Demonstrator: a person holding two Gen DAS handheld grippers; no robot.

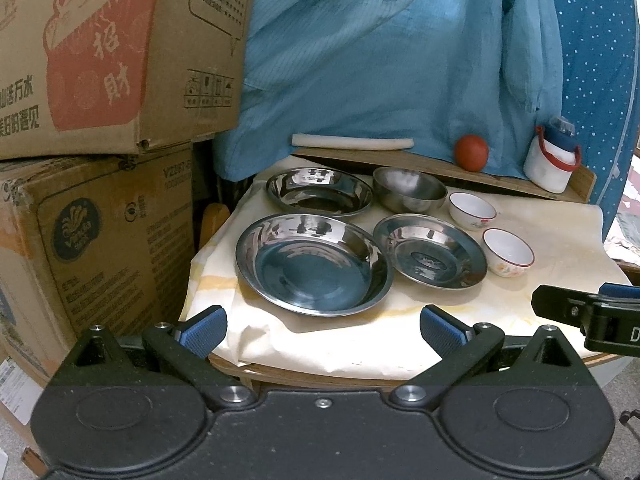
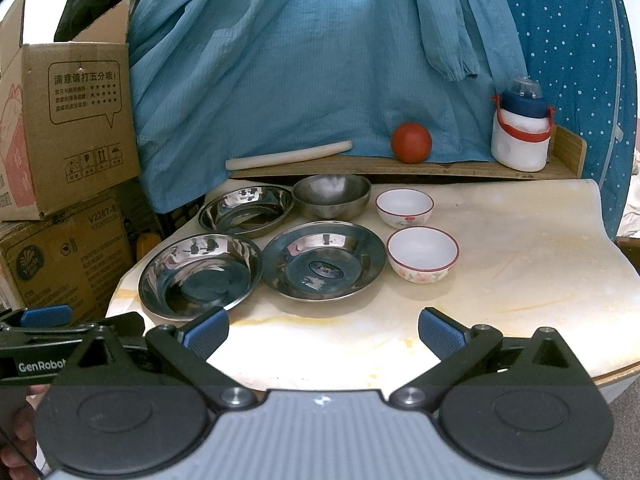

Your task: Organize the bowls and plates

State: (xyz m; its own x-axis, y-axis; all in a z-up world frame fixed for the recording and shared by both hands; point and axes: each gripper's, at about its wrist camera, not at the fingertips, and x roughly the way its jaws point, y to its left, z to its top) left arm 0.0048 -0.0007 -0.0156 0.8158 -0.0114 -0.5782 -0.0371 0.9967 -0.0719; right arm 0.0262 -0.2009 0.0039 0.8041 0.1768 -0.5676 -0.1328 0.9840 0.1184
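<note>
Three steel plates, one steel bowl and two white bowls lie separately on the counter, none stacked yet: the plates fill the 9 to 12 o'clock part, the steel bowl sits at 12 o'clock, the white bowls at 1 o'clock. The left claw and right claw both hover at the 6 o'clock edge, spread wide and holding nothing, probably because no dish is chosen yet. Behind, a shelf carries a tomato and a bottle.

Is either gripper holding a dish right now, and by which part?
Nothing held. Left gripper and right gripper are both open and empty, short of the steel plates.
</note>
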